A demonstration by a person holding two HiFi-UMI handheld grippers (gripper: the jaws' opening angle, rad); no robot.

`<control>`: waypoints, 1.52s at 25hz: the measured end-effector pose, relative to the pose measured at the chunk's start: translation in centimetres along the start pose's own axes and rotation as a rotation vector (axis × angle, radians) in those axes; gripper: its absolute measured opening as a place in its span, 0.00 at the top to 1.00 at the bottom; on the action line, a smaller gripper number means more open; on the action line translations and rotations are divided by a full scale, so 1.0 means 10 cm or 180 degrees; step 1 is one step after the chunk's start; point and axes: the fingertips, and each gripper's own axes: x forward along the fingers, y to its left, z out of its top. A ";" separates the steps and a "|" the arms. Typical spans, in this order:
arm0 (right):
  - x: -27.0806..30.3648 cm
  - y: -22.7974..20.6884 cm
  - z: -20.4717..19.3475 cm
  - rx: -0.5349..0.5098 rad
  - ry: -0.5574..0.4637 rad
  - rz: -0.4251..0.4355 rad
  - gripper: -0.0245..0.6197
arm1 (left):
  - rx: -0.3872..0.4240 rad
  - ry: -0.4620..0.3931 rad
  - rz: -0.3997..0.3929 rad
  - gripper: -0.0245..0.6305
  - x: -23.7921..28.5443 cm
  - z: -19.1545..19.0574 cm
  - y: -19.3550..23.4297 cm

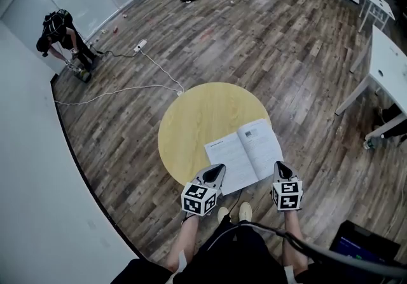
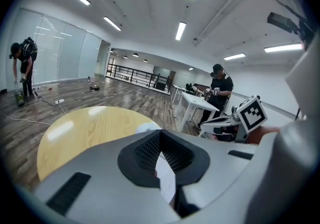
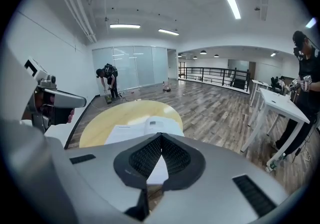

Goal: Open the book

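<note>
While the book (image 1: pixel 245 154) lies open on the near side of the round table (image 1: pixel 191 124), my left gripper (image 1: pixel 218 169) and right gripper (image 1: pixel 280 166) hover by its near edge, both pinched together and empty.

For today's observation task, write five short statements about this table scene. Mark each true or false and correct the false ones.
1. The book lies open, both pages facing up. True.
2. The book sits in the middle of the table. False: it lies at the edge of the round table nearest the person holding the grippers.
3. The right gripper has its jaws together. True.
4. The table under the book is square and white. False: it is round, with a yellow wood top.
5. A second person bends over by the glass wall at the far left. True.
</note>
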 end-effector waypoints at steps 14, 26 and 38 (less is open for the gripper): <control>-0.40 0.87 0.97 -0.0386 -0.0615 0.0309 0.95 | 0.0138 -0.0652 0.0308 0.96 -0.89 0.68 0.22; -0.47 1.76 1.50 -0.0632 -0.0932 0.0766 0.95 | 0.0193 -0.1000 0.0719 0.96 -1.67 0.92 0.54; -0.58 2.16 1.82 -0.0674 -0.1197 0.0895 0.95 | 0.0247 -0.1258 0.0822 0.96 -2.03 1.09 0.65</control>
